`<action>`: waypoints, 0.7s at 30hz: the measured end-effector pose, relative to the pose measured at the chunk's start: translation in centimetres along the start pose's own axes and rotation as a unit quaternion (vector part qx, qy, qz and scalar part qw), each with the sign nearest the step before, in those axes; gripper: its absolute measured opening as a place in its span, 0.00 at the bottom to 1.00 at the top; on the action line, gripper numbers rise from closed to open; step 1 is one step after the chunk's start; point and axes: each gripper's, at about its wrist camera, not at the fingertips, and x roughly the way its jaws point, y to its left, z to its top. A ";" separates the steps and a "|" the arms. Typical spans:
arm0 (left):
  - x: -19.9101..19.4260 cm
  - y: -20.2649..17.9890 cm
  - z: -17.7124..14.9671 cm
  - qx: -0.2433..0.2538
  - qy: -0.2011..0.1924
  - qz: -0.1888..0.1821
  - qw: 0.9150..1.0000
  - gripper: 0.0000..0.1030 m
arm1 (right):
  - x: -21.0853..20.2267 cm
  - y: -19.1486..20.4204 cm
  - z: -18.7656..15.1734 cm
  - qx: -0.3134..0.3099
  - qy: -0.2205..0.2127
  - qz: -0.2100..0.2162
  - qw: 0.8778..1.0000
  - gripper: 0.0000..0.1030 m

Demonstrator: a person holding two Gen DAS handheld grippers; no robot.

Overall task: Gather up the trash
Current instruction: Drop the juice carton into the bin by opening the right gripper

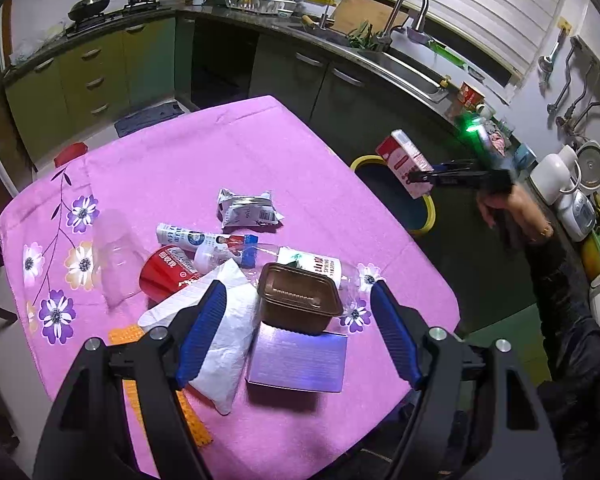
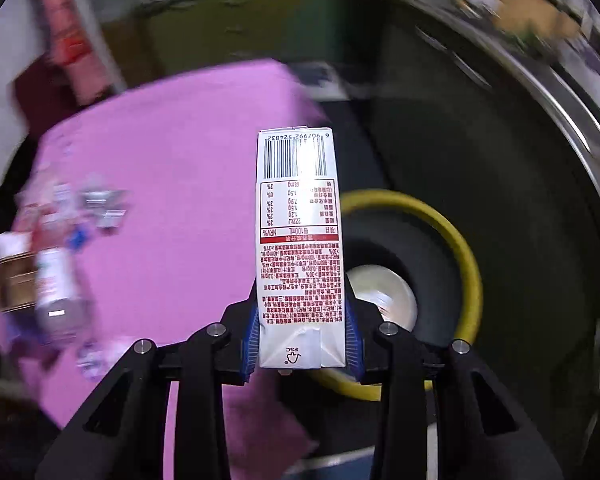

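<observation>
table (image 1: 204,152) w/ pink cloth, trash pile at near edge. bin (image 2: 466,248), yellow rim, sits on floor just past table's far side; a pale item already lies in its bottom.

right gripper (image 2: 302,344) clamped on carton (image 2: 300,216), pads pressing both narrow sides near its base, carton sticking out long past the tips. in left view carton (image 1: 406,160) hangs over the bin rim (image 1: 430,210), not yet clearly over the opening. right view is smeared apart from the carton.

left gripper (image 1: 296,332) wide, holding nothing, hovers over brown tray (image 1: 298,300), napkin (image 1: 224,340) and purple box (image 1: 300,360).

risks, biggest first:
- release too soon: carton looks closer to rim than centre, so it cld hit the rim and bounce to floor.
- grip is low on a long carton; a quick swing cld pivot it in the pads, so it drops skewed.
- left closing on tray: tray rests partly on box and against bottle (image 1: 320,268), stack cld shift, bottle cld roll off the edge.
- napkin under left finger (image 1: 202,332) may get pinched along w/ tray.
</observation>
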 end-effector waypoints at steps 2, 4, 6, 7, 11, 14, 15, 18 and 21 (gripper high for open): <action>0.1 -0.2 0.1 0.005 0.003 0.001 1.000 0.69 | 2.7 -1.9 -0.2 0.021 0.023 -0.014 0.999 0.34; 0.2 -0.5 0.0 0.010 0.009 0.006 1.000 0.73 | 5.0 -3.1 -0.2 0.036 0.039 -0.025 0.998 0.34; 0.5 -0.7 0.1 0.016 0.019 0.015 1.000 0.75 | 6.2 -3.5 -0.1 0.040 0.045 -0.032 0.998 0.34; 0.6 -0.9 0.2 0.018 0.024 0.016 0.999 0.75 | 6.7 -3.7 0.0 0.042 0.045 -0.034 0.998 0.36; 1.6 -1.6 0.6 0.039 0.045 0.025 0.998 0.75 | 6.1 -3.4 0.4 0.036 0.033 -0.034 0.998 0.39; 2.6 -2.2 0.7 0.050 0.065 0.019 0.996 0.75 | 4.9 -3.4 0.1 0.029 0.020 -0.030 0.999 0.39; 3.0 -2.3 0.7 0.053 0.071 0.016 0.996 0.75 | 4.6 -3.2 -0.1 0.026 0.016 -0.029 0.999 0.39; 3.9 -2.4 0.7 0.058 0.085 0.022 0.994 0.75 | 3.6 -2.4 -0.7 0.020 0.008 -0.020 1.000 0.41; 4.8 -2.3 0.8 0.061 0.100 0.030 0.993 0.77 | 3.0 -2.0 -1.2 0.011 0.008 -0.012 1.000 0.44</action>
